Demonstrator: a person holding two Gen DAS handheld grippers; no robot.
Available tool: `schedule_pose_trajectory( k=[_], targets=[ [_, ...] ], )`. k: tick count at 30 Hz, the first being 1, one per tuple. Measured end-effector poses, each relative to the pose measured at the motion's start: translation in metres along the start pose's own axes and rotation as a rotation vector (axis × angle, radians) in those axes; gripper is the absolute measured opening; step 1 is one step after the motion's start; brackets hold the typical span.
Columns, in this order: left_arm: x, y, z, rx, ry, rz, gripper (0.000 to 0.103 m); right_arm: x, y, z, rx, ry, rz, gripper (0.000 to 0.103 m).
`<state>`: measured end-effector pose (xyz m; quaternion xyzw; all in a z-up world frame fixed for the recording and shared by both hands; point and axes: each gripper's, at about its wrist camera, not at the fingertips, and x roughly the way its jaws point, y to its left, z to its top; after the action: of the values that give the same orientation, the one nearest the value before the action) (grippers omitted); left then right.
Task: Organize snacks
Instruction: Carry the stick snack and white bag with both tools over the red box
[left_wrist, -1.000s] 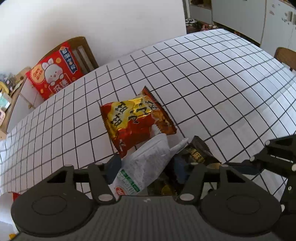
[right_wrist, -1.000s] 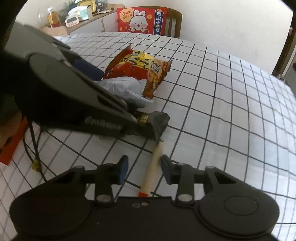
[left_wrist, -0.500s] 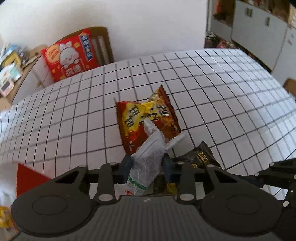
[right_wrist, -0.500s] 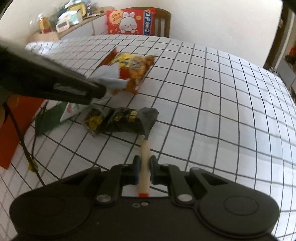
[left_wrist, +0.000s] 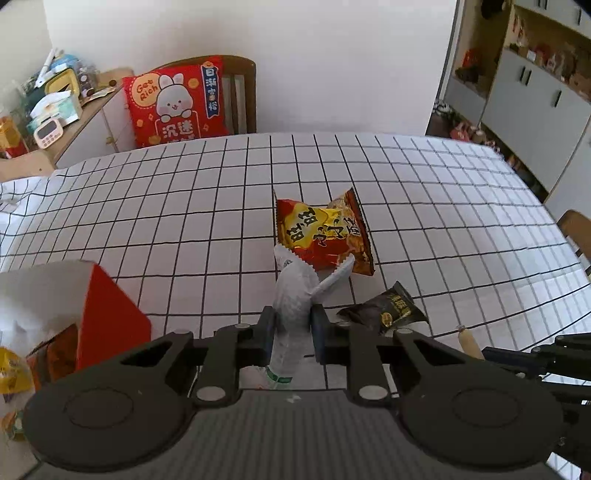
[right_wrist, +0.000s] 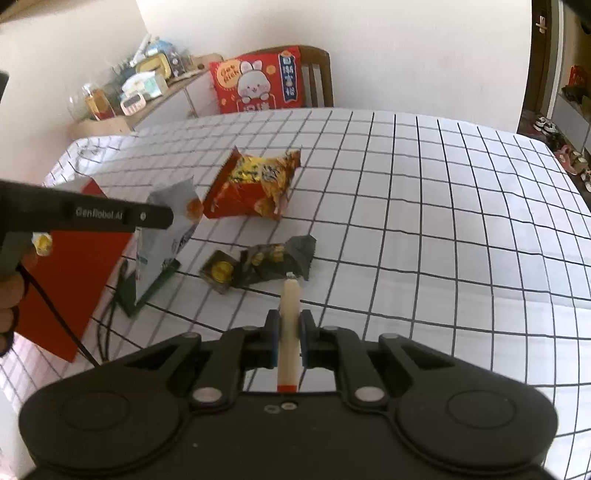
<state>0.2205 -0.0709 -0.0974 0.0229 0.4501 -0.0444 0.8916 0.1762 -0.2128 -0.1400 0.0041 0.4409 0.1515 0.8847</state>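
Cream sausage stick (right_wrist: 289, 325) pointing forward in right jaws, left jaws pinching silver packet (left_wrist: 293, 295)

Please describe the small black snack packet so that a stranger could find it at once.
On the checked tablecloth, look just in front of the large red and gold bag. The black packet lies flat there, the only dark wrapper, with gold print.

White tablecloth with a black grid (left_wrist: 184, 206) over the whole table. Red rabbit-print cushion (left_wrist: 176, 101) propped upright on a brown wooden chair (left_wrist: 242, 92) at the far edge. Low wooden sideboard (right_wrist: 173, 92) left of that, cluttered with tissue packs, probably a small white timer (left_wrist: 45, 133). Grey cabinets (left_wrist: 532, 107) off to the right.
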Motion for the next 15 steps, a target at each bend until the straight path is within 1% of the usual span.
schedule_pose_trajectory(
  k=[7,15],
  targets=[
    [-0.04,0.01,-0.009,-0.07,-0.013,-0.041,0.02,-0.03,0.011,0.003,0.006,-0.038,0.038,0.01],
    [-0.088,0.025,-0.016,-0.141,-0.032,-0.058,0.02,-0.057,0.033,0.007,-0.014,-0.075,0.083,0.01]
  ],
)
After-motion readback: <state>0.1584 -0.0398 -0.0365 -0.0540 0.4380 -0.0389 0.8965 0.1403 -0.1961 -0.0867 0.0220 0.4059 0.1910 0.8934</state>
